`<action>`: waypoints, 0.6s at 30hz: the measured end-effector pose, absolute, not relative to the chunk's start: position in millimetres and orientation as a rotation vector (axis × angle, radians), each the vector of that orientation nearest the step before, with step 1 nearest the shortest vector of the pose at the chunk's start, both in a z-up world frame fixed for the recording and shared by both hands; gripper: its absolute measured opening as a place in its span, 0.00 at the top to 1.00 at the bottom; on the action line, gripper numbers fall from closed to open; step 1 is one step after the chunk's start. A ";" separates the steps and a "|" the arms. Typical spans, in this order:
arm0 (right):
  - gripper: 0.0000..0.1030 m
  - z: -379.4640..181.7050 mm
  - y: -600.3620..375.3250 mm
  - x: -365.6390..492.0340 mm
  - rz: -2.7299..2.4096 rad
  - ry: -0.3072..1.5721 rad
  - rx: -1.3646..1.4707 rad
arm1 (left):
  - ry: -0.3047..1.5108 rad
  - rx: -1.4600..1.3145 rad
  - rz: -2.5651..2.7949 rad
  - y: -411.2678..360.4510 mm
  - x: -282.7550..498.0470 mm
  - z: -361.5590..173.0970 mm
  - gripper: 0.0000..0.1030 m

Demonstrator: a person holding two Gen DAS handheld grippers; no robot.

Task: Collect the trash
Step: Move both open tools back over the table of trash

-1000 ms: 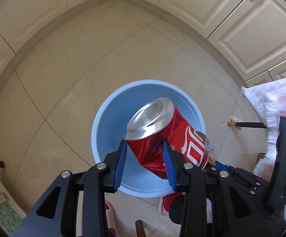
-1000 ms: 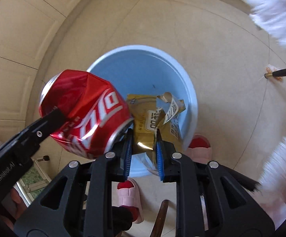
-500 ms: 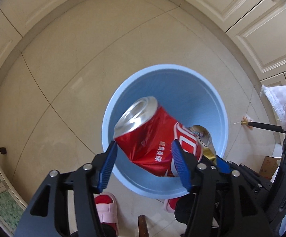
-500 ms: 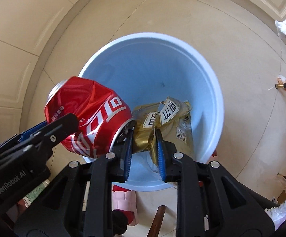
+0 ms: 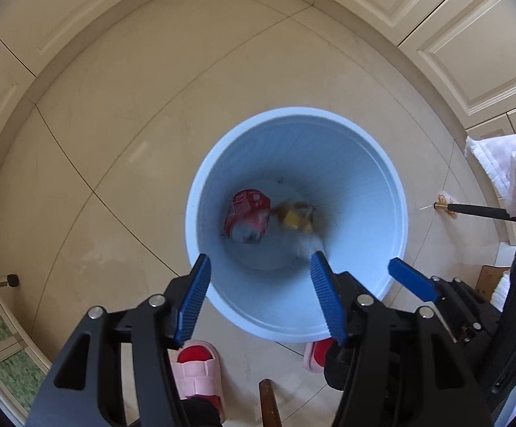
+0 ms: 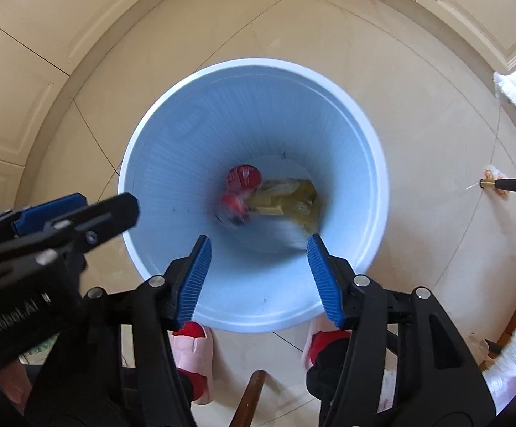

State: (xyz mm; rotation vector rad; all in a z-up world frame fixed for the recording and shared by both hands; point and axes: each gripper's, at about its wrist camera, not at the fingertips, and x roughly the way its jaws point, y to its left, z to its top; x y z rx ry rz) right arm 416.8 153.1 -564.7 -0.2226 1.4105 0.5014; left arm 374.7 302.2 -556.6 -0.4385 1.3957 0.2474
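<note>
Both the left gripper (image 5: 259, 295) and right gripper (image 6: 258, 277) hang spread and empty above the blue bin (image 5: 201, 192); the red can (image 5: 247, 213) and gold wrapper (image 6: 286, 197) lie deep below them. Dipping lower risks knocking its rim.

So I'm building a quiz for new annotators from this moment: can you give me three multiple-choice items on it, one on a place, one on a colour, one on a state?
1. Where is the can?
A. In the left claw
B. Inside the bin
C. On the floor beside the bin

2. What colour is the bin?
A. Light blue
B. Green
C. Black

3. How do the left claw and right claw stand?
A. Both shut on trash
B. Left shut, right open
C. Both open, holding nothing

Answers:
1. B, the blurred red can shows deep in the bin, next to the gold wrapper.
2. A, its wall and rim are pale blue in both views.
3. C, each pair of blue pads stands wide apart over the bin with nothing between.
</note>
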 end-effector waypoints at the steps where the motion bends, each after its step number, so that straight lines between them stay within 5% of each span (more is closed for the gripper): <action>1: 0.46 -557.3 151.2 414.7 0.498 1.400 -0.229 | 1.380 -0.438 0.248 303.1 369.7 -547.8 0.44; 7: 0.45 -468.2 140.1 392.6 0.447 1.208 -0.308 | 1.242 -0.436 0.235 299.0 341.3 -478.9 0.44; 16: 0.41 -275.8 85.0 330.7 0.392 0.845 -0.191 | 0.840 -0.340 0.182 254.0 278.7 -288.8 0.44; 18: 0.40 -235.1 63.8 311.0 0.381 0.762 -0.157 | 0.748 -0.309 0.159 236.7 260.7 -247.0 0.37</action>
